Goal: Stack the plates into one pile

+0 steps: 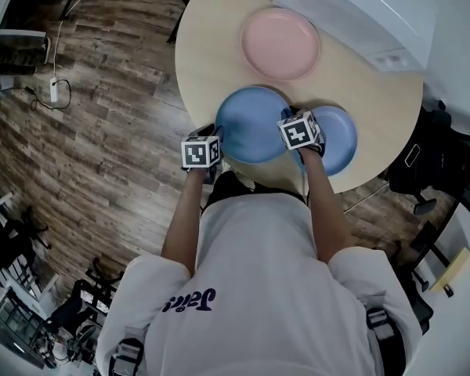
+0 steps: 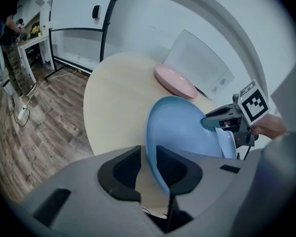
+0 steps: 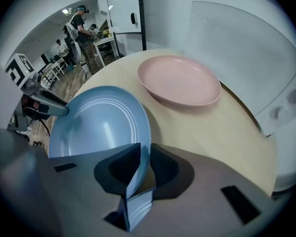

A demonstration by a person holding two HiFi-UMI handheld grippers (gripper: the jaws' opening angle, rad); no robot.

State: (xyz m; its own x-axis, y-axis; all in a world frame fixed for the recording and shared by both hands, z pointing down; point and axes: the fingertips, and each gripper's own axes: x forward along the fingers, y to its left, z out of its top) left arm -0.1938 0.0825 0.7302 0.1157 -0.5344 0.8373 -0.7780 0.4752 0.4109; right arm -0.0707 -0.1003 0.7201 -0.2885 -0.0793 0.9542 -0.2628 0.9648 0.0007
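Left gripper view puts the big blue plate [image 2: 182, 132] right in my left gripper [image 2: 148, 157]. Its near rim runs down between the two fingers [image 2: 126, 169], which are closed in on it. The right-hand pad lies flat on the rim and the left-hand pad is tight to the other face. The plate fans out ahead of the fingertips and to their right.

In the right gripper view, my right gripper [image 3: 144, 154] is clamped on the opposite rim of the same plate. The edge is pinched between both pads, and the plate's face spreads away to the left of the fingers.

From the head view, the two grippers sit on either side of that plate. The small blue plate [image 1: 341, 135] lies just outside the right fingers, on the side away from the big one. The gripper hides where the two plates meet, so I cannot tell whether their rims touch or overlap.

The pink plate [image 1: 280, 43] sits well beyond both sets of fingertips, with bare table [image 1: 211, 53] between it and the big plate. A white box [image 1: 360, 14] stands past it, to the right. The table's near edge curves close beneath the left fingers, with wood floor beyond it. Open tabletop lies ahead of them and to their left.
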